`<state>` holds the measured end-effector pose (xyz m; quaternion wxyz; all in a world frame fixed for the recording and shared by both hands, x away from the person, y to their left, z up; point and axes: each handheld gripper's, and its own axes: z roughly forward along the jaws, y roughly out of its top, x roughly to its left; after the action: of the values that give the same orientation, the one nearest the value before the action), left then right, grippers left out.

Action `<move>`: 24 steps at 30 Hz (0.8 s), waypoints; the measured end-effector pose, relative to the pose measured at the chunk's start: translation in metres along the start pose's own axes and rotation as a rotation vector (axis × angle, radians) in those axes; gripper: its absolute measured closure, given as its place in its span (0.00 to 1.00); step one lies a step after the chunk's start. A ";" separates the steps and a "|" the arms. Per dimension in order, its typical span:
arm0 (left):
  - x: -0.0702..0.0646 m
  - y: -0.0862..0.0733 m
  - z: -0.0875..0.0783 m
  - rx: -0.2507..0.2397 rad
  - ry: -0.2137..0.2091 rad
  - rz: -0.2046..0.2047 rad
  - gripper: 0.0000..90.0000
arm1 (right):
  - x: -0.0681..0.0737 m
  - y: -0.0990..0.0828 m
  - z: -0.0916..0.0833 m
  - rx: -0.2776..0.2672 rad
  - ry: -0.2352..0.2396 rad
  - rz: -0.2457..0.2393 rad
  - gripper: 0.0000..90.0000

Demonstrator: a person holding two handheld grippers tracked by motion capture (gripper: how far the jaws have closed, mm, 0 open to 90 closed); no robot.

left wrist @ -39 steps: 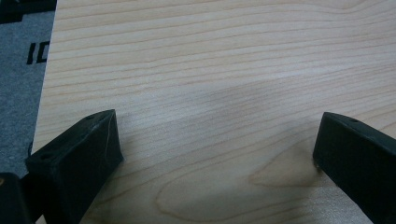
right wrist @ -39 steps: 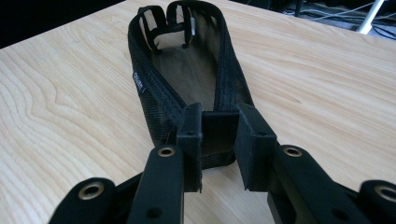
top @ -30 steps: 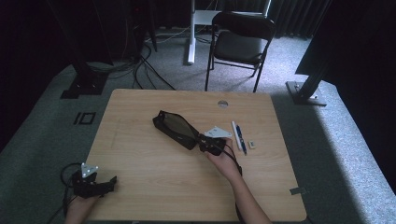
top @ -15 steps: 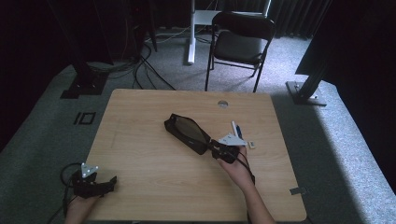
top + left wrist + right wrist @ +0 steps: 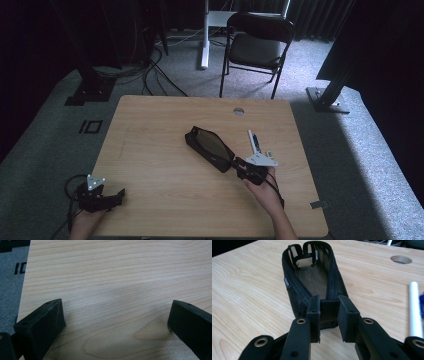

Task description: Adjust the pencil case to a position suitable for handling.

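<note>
A black mesh pencil case (image 5: 210,147) lies unzipped on the wooden table (image 5: 150,130), a little right of the middle. My right gripper (image 5: 243,168) is shut on the case's near end. In the right gripper view the two pads pinch the end of the pencil case (image 5: 312,277) at my right gripper (image 5: 329,315), and the case's open mouth faces up. A white pen (image 5: 253,141) with a blue part lies just right of the case, and the pen (image 5: 415,312) is also at the right edge of that view. My left gripper (image 5: 117,196) rests open at the table's front left corner, its jaws wide over bare wood at my left gripper (image 5: 117,312).
A round cable hole (image 5: 238,111) sits near the table's far edge. Behind the table stands a black folding chair (image 5: 257,45), with cables on the grey carpet. A black stand base (image 5: 325,100) is off the far right corner.
My right gripper has moved to the right and dragged the pencil case with it, closer to the pen. The left gripper has stayed where it was.
</note>
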<state>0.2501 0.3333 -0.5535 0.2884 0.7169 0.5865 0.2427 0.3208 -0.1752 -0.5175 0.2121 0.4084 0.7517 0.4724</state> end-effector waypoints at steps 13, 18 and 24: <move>0.000 0.000 0.000 0.002 0.000 0.002 0.01 | -0.011 -0.018 -0.034 0.017 -0.032 -0.001 0.81; 0.000 0.000 0.000 0.002 0.000 0.002 0.01 | -0.013 -0.022 -0.042 0.016 -0.038 0.008 0.81; 0.000 0.000 0.000 0.002 0.000 0.002 0.01 | -0.019 -0.032 -0.057 0.011 -0.056 0.035 0.81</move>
<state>0.2501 0.3335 -0.5534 0.2875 0.7177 0.5860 0.2425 0.2788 -0.2279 -0.5206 0.2227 0.4357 0.7408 0.4603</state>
